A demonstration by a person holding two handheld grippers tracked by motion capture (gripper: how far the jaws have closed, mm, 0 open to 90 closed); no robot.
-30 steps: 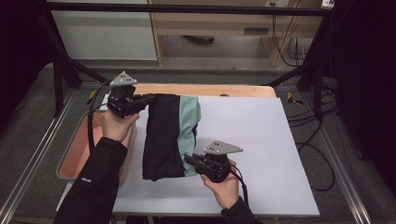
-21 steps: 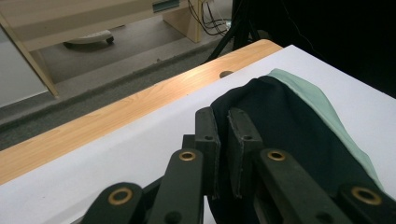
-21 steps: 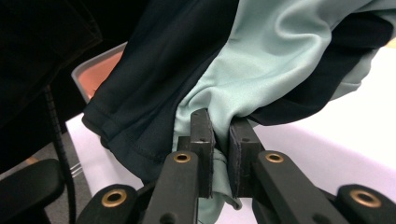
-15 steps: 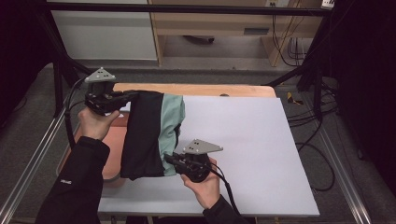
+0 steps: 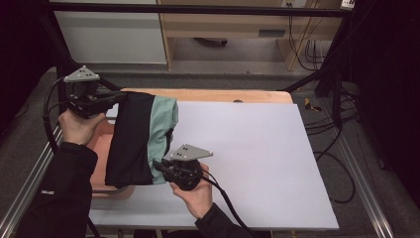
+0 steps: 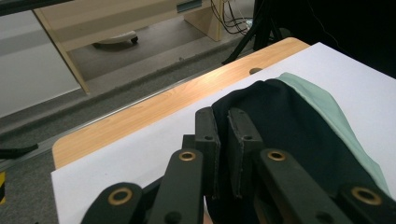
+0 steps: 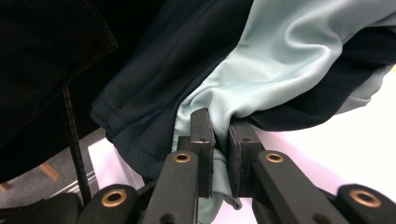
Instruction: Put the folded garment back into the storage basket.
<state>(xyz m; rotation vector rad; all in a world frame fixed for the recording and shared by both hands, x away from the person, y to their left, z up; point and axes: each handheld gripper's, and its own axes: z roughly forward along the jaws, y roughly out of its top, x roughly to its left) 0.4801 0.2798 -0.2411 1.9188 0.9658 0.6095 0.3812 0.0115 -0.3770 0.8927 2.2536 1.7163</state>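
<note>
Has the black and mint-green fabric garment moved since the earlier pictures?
Yes. The black and mint-green fabric garment has shifted leftward in the high view, off the white sheet and toward the table's left edge, now hanging partly over the salmon-pink tray.

Wearing black long sleeves [image 5: 59, 193], snug at the cuffs. Carrying a black left gripper [image 5: 116, 97] and a black right gripper [image 5: 157, 164], each topped by a grey three-cornered plate [image 5: 81, 74] with rounded corners and small dark holes, the right one's plate [image 5: 189, 151] matching. Trailing a thick black cable [image 5: 49, 106] in a loop from the left unit, another black cable [image 5: 233, 210] running back along the right forearm. Showing, in the left gripper view, flat rectangular black pads [image 6: 208, 140] on matte black link arms, with brass-coloured rivets [image 6: 187, 156] ringing the pivots and small dark screw heads set into the pads. Repeating the same brass rivets [image 7: 182, 157] in the right gripper view.
</note>
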